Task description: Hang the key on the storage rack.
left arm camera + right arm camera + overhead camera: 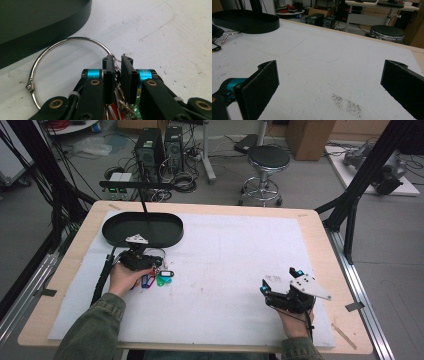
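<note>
silver key ring (62,41), blue and green key tags (159,279), black tray (112,227), white sheet (225,260) on tan bench (320,220).

Materials and finishes at the bench

We note a thin, bright, glossy metal ring (65,40); coloured glossy plastic key tags (164,277); a matt black, smooth tray (172,236). The left tool (117,65) has matt black pads with anodised blue metal collars and brass-coloured rivets. A white, matt, scuffed sheet (225,265) covers the pale wooden bench (345,285). We see an olive cloth sleeve (92,330).
</note>
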Action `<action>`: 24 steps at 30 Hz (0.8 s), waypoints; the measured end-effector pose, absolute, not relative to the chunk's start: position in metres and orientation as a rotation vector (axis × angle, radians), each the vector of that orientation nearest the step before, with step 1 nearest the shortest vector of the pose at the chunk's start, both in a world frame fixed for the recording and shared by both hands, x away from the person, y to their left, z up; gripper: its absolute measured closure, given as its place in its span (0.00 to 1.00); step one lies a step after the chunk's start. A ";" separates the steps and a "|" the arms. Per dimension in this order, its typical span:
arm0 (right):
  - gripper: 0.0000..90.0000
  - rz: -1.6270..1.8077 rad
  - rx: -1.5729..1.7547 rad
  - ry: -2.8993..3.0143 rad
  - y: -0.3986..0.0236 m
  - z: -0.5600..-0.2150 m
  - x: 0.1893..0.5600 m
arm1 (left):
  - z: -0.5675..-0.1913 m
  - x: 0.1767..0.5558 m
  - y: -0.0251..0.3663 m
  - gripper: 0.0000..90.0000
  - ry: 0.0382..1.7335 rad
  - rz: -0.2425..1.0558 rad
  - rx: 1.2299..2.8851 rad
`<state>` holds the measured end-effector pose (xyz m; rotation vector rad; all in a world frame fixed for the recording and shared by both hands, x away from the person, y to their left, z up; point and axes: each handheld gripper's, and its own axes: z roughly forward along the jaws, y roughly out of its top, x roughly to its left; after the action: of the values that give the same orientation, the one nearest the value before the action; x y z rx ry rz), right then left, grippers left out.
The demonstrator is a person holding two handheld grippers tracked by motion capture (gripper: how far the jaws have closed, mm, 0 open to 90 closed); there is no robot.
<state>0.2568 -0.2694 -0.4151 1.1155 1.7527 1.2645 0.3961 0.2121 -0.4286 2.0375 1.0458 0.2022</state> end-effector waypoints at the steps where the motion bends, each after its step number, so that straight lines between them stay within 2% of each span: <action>1: 0.01 1.266 1.117 1.752 -0.269 -0.415 0.257 | -0.428 0.396 0.212 0.91 1.047 0.207 2.033; 24: 0.01 1.262 1.114 1.753 -0.270 -0.415 0.257 | -0.406 0.382 0.223 0.93 1.011 0.276 2.011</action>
<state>0.2568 -0.2695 -0.4150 1.1137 1.7527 1.2622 0.3824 0.2233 -0.4059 2.0106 1.0106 0.2758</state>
